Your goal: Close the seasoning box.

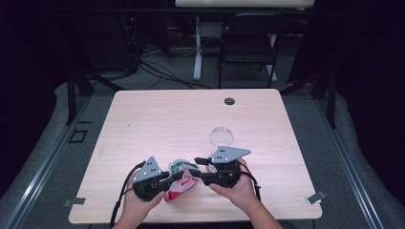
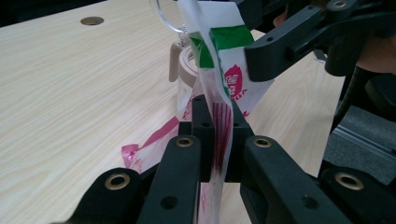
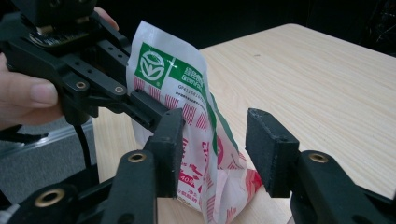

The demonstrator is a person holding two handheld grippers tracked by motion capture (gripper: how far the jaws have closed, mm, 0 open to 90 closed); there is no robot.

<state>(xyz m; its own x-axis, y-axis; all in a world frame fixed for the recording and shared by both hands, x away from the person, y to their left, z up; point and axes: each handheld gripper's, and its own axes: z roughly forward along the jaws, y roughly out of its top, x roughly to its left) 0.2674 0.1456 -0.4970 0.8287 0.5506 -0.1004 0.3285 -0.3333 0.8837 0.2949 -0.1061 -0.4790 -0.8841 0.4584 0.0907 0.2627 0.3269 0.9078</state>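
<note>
Left gripper (image 2: 215, 140) pinches one bag (image 2: 224, 60); right gripper (image 3: 212, 149) open-jawed.

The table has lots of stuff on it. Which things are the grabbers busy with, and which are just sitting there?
Busy with: snack bag, left gripper clamping its edge, right gripper open around it.

Just sitting there: clear round lid, dark chair beyond the table.

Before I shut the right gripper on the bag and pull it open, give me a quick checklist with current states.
1. Left gripper shut on the plastic bag: ok.
2. Right gripper open, a finger on each side of the bag: ok.
3. Right fingers gripping film: not ok, one is apart from it.
4. Bag upright on the table: ok.
5. Clear dish away from the bag: ok.
6. Bag contents: cannot tell.
</note>
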